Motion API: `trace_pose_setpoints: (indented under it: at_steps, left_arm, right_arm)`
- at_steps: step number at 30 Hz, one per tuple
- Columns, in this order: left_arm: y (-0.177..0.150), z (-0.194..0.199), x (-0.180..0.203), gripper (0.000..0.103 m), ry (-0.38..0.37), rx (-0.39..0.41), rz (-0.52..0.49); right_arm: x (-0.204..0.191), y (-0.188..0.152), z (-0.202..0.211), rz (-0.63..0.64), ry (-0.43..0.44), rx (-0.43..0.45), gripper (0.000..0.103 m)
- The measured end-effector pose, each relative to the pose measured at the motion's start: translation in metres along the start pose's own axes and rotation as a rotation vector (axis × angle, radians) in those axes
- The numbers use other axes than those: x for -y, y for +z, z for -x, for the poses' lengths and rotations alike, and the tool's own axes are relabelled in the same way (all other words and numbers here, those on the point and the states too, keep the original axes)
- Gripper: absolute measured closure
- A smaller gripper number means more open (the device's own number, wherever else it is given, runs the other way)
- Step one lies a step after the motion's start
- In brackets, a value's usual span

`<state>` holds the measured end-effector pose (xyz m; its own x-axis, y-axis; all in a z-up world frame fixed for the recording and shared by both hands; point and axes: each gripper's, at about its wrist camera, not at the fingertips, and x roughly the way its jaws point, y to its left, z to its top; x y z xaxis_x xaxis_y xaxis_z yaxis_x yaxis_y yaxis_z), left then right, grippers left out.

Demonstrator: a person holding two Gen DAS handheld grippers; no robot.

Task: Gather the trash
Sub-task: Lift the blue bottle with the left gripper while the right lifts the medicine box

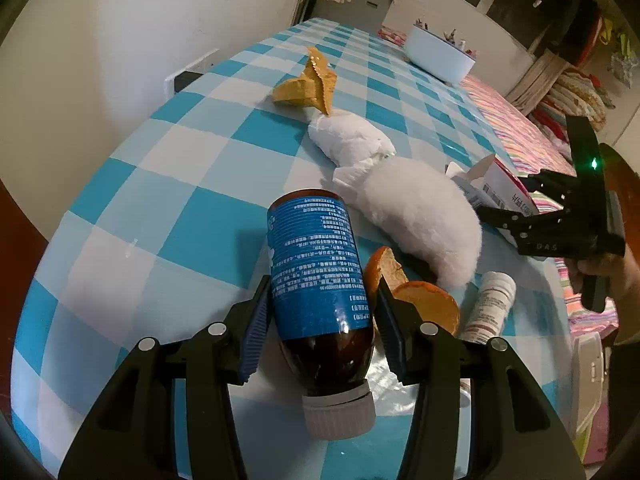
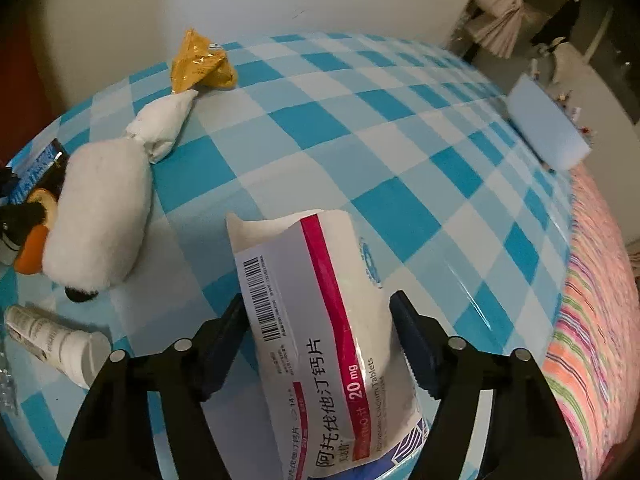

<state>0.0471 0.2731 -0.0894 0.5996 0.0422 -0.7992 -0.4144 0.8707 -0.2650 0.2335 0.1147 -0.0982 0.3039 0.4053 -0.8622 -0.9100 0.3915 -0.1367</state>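
My left gripper [image 1: 322,312] is shut on a brown bottle [image 1: 316,280] with a blue label and grey cap, lying between the fingers over the checked table [image 1: 160,184]. My right gripper [image 2: 320,328] is shut on a white medicine box [image 2: 320,320] with a red stripe; it also shows in the left wrist view [image 1: 506,194] at the right. Orange peel [image 1: 424,296], a crumpled white tissue [image 1: 352,140], a yellow wrapper [image 1: 308,84] and a white tube [image 1: 490,304] lie on the table.
A white plush toy [image 1: 420,216] lies mid-table beside the tissue. A white basin [image 1: 440,54] with small items stands at the far edge. A striped pink cloth [image 2: 592,300] runs along the right side. A wall borders the left.
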Motion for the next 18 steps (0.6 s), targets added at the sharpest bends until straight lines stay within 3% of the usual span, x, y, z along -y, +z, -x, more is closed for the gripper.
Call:
trace_pose_setpoints:
  at_steps: [4, 9, 12, 13, 14, 18]
  left_arm:
    - [-0.004, 0.005, 0.014, 0.055, 0.038, 0.019, -0.100]
    - [-0.007, 0.002, 0.020, 0.050, 0.013, -0.017, -0.105]
    - [-0.009, 0.002, 0.020, 0.036, 0.006, -0.021, -0.095]
    - [-0.009, 0.002, 0.019, 0.024, -0.002, -0.028, -0.084]
    - [-0.009, 0.003, 0.017, 0.019, -0.009, -0.032, -0.067]
    - [-0.009, 0.004, 0.011, 0.019, 0.000, -0.029, -0.043]
  right_arm:
    - [0.000, -0.019, 0.024, -0.106, 0.019, 0.107, 0.035]
    - [-0.008, -0.037, 0.048, -0.216, 0.041, 0.218, 0.035]
    - [-0.013, -0.044, 0.061, -0.268, 0.058, 0.267, 0.035]
    - [-0.015, -0.048, 0.066, -0.286, 0.067, 0.286, 0.035]
    - [-0.016, -0.052, 0.071, -0.311, 0.078, 0.303, 0.035]
    - [-0.023, -0.064, 0.083, -0.369, 0.096, 0.349, 0.035]
